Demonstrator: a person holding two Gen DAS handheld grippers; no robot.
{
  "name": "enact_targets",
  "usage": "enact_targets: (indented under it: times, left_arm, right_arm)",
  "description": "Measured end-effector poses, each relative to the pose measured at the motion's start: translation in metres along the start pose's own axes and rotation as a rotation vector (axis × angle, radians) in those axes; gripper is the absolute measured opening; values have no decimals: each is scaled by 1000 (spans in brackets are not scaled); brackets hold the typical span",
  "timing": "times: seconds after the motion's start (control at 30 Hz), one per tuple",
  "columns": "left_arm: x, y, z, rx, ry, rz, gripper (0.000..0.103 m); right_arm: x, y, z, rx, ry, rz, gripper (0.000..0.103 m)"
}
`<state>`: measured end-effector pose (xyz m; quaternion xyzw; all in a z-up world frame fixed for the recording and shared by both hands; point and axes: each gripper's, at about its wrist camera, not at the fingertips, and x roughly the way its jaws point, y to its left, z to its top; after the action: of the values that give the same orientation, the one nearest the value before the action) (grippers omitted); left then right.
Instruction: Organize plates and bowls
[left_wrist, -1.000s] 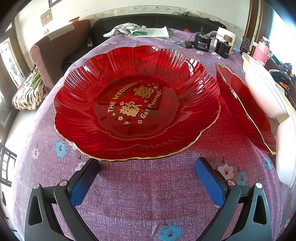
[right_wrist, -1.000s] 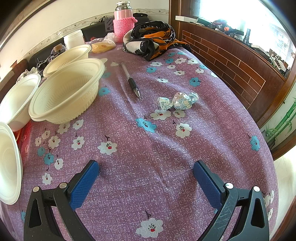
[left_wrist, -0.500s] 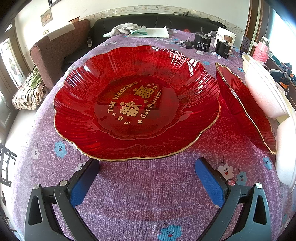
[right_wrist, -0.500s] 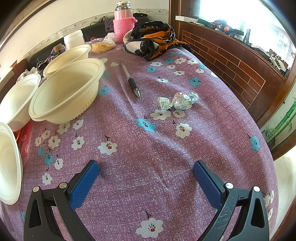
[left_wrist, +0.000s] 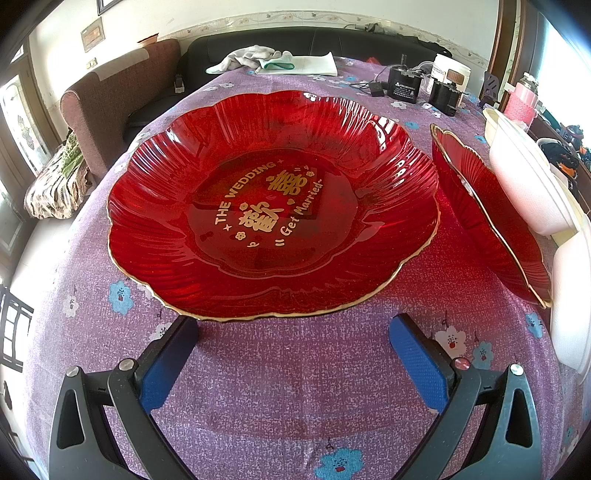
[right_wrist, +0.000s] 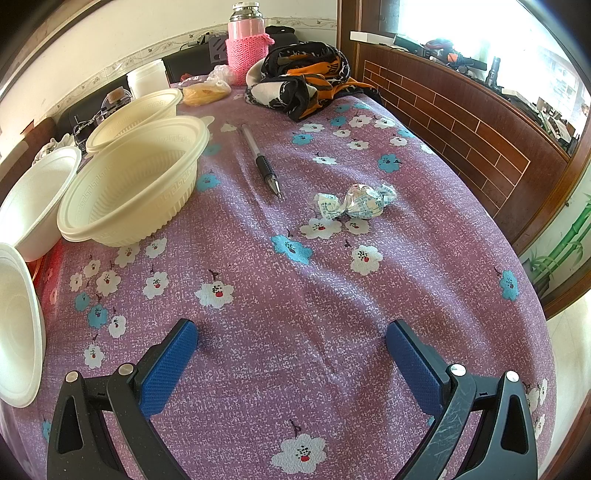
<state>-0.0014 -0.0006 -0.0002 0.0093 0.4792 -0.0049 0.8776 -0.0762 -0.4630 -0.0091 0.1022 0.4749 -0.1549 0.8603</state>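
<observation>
A large red glass plate (left_wrist: 273, 206) with gold wedding lettering lies on the purple floral tablecloth, just ahead of my open left gripper (left_wrist: 293, 332); its near rim overhangs the left fingertip. A second red plate (left_wrist: 487, 218) lies to its right, with white bowls (left_wrist: 524, 177) beyond. In the right wrist view, two cream plastic bowls (right_wrist: 129, 184) are nested at the left, another cream bowl (right_wrist: 136, 114) behind them and white foam bowls (right_wrist: 33, 195) at the left edge. My right gripper (right_wrist: 291, 339) is open over bare cloth.
A pen (right_wrist: 260, 158) and a wrapped candy (right_wrist: 358, 203) lie mid-table. A pink flask (right_wrist: 245, 44), a patterned cloth (right_wrist: 303, 77) and a bagged item (right_wrist: 207, 90) stand at the back. Black chargers (left_wrist: 404, 85) and a folded cloth (left_wrist: 280, 62) lie far back; a wooden wall (right_wrist: 461, 122) borders the right.
</observation>
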Motion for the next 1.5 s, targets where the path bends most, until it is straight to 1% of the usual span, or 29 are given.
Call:
enact_targets:
  times: [0.93,1.07,1.23,1.27,1.33,1.4,1.43,1.47,1.5]
  left_arm:
    - [0,0,0,0,0,0,103]
    - [0,0,0,0,0,0,103]
    - [-2,2,-1,11,18,0,103]
    - [-5,4,-2,9,20,14,103]
    - [-14,7,-3,5,-2,39,103]
    - [-30,7,-7,15,-36,42,103]
    - [-38,7,-8,21,-51,46,103]
    - [-48,7,-10,29,-68,49,103]
    - [-55,8,-11,33,-82,46,103]
  right_arm:
    - [-1,1,-1,1,0,0,102]
    - [-1,2,3,9,30,-4,102]
    - [0,-1,4,-1,27,12,102]
    - [-8,-4,2,14,28,-1,102]
    - [-21,1,0,18,8,-19,102]
    - [-40,10,1,-22,-24,-74,102]
    - [-50,18,2,-59,-33,-120,102]
    - [-58,26,3,-91,-37,-133,102]
    - [-66,33,4,-117,-46,-124,102]
